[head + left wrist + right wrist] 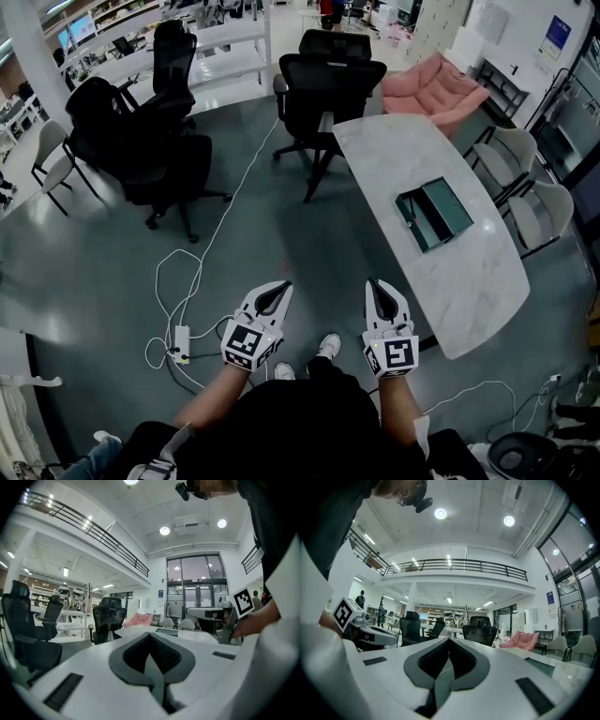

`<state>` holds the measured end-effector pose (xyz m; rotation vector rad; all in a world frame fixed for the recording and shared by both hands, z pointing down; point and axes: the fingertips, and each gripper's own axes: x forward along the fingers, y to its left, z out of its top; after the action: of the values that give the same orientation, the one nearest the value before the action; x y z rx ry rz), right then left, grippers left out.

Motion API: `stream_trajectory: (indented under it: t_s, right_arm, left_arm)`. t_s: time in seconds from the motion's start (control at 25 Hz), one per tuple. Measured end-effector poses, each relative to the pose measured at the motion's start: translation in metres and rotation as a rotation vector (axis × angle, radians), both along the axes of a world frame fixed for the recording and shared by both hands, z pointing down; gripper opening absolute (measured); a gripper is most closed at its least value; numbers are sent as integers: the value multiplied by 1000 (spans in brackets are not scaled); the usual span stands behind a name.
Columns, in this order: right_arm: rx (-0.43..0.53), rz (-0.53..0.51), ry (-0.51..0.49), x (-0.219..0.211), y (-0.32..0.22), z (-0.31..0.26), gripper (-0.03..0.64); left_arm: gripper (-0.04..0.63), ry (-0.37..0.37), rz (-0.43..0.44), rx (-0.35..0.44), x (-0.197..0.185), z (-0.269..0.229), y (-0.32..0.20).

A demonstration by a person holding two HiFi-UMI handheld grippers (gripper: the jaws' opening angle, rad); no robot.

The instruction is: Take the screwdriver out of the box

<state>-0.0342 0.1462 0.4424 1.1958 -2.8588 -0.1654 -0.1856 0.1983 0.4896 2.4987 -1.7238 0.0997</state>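
Observation:
An open green box lies on the white marble table ahead and to my right; something dark lies along its left inner edge, too small to name. My left gripper and right gripper are held side by side over the floor, well short of the table, both shut with nothing in them. In the left gripper view the jaws meet at the tips, and the box shows as a thin strip on the table. From the right gripper, the box lies low at right.
Black office chairs stand at the table's far end and another group at left. A white cable with a power strip trails over the floor by my left gripper. Grey chairs and a pink sofa flank the table's right side.

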Motion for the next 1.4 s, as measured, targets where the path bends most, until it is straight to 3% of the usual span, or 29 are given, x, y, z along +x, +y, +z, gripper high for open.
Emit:
stream_trajectory:
  t_s: [0.28, 0.8, 1.4]
  right_arm:
    - [-9, 22, -12, 10, -46, 4, 23]
    - [-26, 43, -17, 56, -134, 17, 23]
    - [-43, 43, -29, 110, -195, 33, 23]
  left_arm:
    - [6, -23, 12, -5, 9, 2, -43]
    - [6, -59, 66, -17, 61, 10, -139]
    - [6, -85, 107, -23, 117, 14, -221]
